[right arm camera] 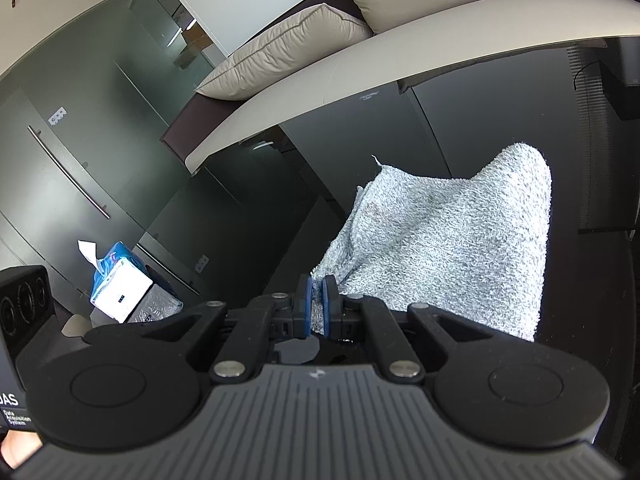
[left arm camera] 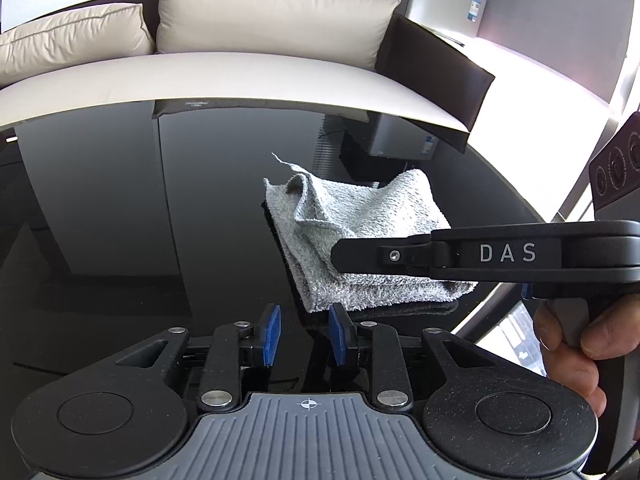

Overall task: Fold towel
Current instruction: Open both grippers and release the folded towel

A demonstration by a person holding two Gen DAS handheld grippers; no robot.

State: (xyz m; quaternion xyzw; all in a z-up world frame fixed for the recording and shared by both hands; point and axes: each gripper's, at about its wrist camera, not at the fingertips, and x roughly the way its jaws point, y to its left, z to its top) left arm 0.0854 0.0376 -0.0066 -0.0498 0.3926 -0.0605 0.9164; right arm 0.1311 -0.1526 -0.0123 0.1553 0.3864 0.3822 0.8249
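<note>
Two black handheld grippers are over a glossy black glass table, one in each of the person's hands. What they're working on is a small grey terry towel, bunched into a rough half-folded heap, sitting towards the right side of the table and back from its near edge. One flap is pulled up and draped over the rest, and a thin thread sticks up from its far corner.

From the left wrist camera, the left gripper sits just short of the towel's near corner, its blue pads a narrow gap apart with nothing between them, only the table surface showing through. So it's slightly open and empty. No earlier shot to compare, so that's all I can say about it.

Reaching in from the right side across the top of the towel is the right gripper, its fingertips meeting the cloth. A hand is wrapped around its handle at the right edge. In its own camera the right gripper's blue pads are squeezed together on a pinch of towel edge, and the cloth rises away from them in a lifted sheet.

Past the table's far edge there's a cream leather sofa with matching cushions.
</note>
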